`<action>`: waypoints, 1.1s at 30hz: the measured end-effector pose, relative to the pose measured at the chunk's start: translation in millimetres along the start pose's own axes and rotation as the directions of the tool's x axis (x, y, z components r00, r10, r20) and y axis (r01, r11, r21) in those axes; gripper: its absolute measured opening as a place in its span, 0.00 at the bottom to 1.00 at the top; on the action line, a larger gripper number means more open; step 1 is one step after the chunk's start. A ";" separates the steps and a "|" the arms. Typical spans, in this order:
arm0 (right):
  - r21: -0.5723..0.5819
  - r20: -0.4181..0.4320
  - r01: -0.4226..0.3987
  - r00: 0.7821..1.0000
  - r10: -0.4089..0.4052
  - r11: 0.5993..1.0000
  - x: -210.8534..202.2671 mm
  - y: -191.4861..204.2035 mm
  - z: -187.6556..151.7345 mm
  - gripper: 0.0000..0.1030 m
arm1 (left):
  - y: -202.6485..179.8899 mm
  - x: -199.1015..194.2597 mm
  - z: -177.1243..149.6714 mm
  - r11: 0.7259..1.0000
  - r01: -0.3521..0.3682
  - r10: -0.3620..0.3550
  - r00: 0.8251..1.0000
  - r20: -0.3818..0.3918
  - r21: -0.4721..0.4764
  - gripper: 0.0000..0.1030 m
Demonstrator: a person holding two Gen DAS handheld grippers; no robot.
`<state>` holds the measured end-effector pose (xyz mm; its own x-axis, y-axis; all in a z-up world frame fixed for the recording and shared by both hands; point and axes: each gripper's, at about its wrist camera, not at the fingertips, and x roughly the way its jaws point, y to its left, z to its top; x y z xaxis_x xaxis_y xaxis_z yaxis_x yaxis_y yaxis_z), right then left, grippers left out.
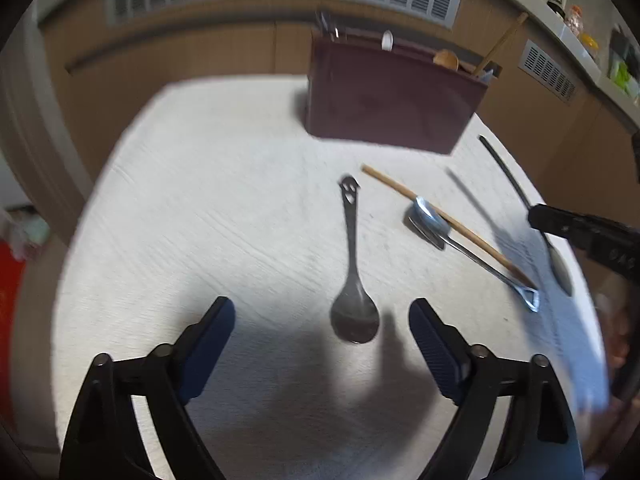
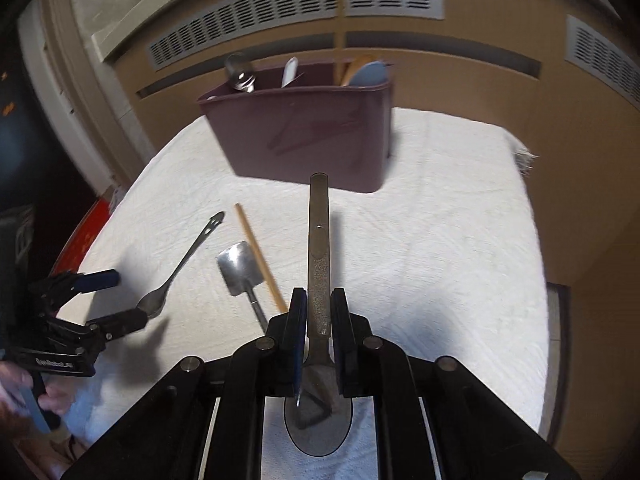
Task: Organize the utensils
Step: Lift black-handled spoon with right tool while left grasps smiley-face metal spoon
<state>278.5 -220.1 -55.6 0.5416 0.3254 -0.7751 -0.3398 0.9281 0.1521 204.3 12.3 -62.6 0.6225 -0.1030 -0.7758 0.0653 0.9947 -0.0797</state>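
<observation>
A maroon utensil caddy (image 1: 392, 100) (image 2: 304, 136) stands at the far side of the white-clothed table (image 1: 200, 200) and holds several utensils. My left gripper (image 1: 322, 312) is open, its fingers on either side of the bowl of a dark metal spoon with a smiley-face handle (image 1: 352, 264) (image 2: 180, 268). My right gripper (image 2: 319, 312) is shut on a long metal spoon (image 2: 319, 248), handle pointing toward the caddy, its bowl under the gripper. A small shovel-shaped spoon (image 1: 432, 224) (image 2: 240, 268) and a wooden chopstick (image 1: 444, 220) (image 2: 258, 256) lie between them.
The right gripper's finger (image 1: 580, 232) shows at the right edge of the left wrist view, with a dark utensil (image 1: 520, 200) under it. The left gripper (image 2: 100, 300) shows at the left of the right wrist view. Wooden cabinets with vents (image 2: 296, 4) stand behind the table.
</observation>
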 end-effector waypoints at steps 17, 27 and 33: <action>0.159 0.065 -0.017 0.998 0.007 0.987 -26.1 -1.3 -43.2 0.10 | -16.0 2.6 -19.9 1.000 0.029 -0.029 0.999 0.020 0.004 0.37; 0.064 0.080 0.035 0.996 -0.040 0.997 -31.8 11.6 -39.8 0.13 | -23.0 12.3 -10.5 0.999 -0.032 0.031 0.999 0.032 0.033 0.28; 0.045 0.054 0.095 0.994 -0.097 0.994 -28.1 3.5 -44.1 0.18 | -19.7 -11.3 -5.3 0.997 -0.053 0.043 0.987 0.152 0.064 0.28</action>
<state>228.2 -234.0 -60.4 0.6127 0.2426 -0.7521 -0.2515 0.9621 0.1055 191.8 -6.1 -55.6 0.7359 -0.0592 -0.6745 0.0816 0.9967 0.0016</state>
